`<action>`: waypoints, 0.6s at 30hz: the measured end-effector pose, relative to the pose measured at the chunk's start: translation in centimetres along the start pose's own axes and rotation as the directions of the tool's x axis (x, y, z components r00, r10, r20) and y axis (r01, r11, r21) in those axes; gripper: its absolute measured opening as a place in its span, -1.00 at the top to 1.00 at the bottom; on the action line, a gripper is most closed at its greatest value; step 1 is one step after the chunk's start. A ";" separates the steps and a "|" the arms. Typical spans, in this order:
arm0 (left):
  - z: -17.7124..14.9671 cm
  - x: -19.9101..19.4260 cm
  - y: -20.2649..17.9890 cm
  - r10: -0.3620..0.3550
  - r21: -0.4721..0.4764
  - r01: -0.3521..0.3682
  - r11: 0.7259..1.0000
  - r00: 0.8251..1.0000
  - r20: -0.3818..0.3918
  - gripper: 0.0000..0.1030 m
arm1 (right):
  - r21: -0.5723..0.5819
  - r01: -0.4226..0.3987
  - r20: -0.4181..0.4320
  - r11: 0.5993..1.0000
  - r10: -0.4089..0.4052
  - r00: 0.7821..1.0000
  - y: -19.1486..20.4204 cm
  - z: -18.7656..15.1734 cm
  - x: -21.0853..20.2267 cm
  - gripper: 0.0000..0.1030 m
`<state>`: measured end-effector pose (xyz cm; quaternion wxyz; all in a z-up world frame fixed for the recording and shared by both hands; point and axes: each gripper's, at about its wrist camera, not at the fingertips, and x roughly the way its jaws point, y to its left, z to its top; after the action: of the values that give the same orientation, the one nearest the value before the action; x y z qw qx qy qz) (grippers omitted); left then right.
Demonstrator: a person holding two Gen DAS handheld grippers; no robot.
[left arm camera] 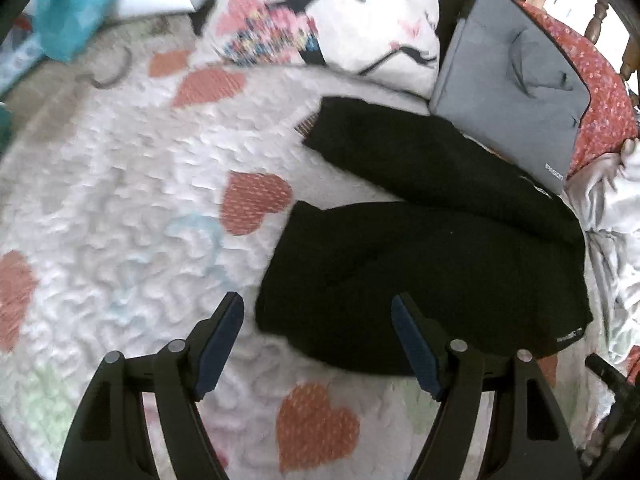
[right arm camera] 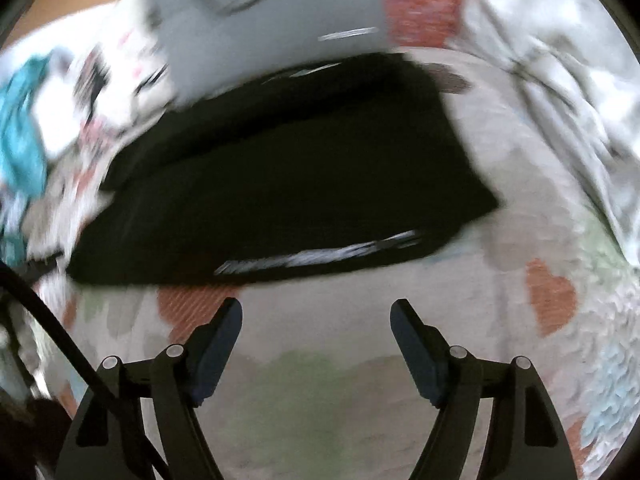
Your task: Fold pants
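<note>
Left gripper (left arm camera: 318, 308): spread wide, holding nothing, above the near edge of the black cloth; blue pads (left arm camera: 222, 344) line the inner faces.
Right gripper (right arm camera: 316, 312): spread wide and holding nothing, over bare quilt just short of the cloth's near edge; this view is smeared by motion blur.
Quilt (left arm camera: 120, 208): white, puckered bedspread with salmon hearts and pale green and blue patches, covering the bed.
Pants (left arm camera: 432, 256): black, lying on the quilt in a folded bundle, one section angled across the far side of the other; small white lettering shows at the near right corner. In the right wrist view the pants (right arm camera: 280, 184) read as a dark slab with a blurred white streak along the near edge.
Grey case (left arm camera: 516, 80): flat zippered case just beyond the pants, its corner touching or overlapping them.
Pillow (left arm camera: 328, 12): white with a pink and black print, behind the pants, beside the case.
Red floral fabric (left arm camera: 600, 92): at the far right, under the case.
Grey-white sheet (left arm camera: 612, 220): crumpled, right of the pants.
Teal cloth (left arm camera: 76, 4): far left corner.
</note>
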<state>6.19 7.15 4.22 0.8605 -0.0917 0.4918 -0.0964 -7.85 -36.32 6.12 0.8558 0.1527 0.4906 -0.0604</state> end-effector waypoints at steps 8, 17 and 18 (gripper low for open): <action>0.5 3.8 -1.7 0.005 0.041 -0.003 0.999 0.998 -0.055 -0.71 | 0.335 -0.044 0.022 0.941 0.039 0.999 -9.3 2.6 1.6 -0.56; 0.7 3.6 -2.7 0.020 0.063 -0.014 0.998 0.995 -0.096 0.70 | 0.423 -0.040 0.046 0.905 0.022 0.999 -7.8 6.4 5.1 0.24; 0.8 3.4 -2.5 0.011 0.051 -0.006 0.999 0.995 -0.103 0.70 | 0.429 -0.031 0.027 0.903 0.022 0.999 -7.6 6.7 5.3 0.64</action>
<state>8.37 3.90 2.42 0.8365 -0.0627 0.5333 -0.1097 -1.50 -45.41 3.18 0.8072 0.3431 0.4540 -0.1567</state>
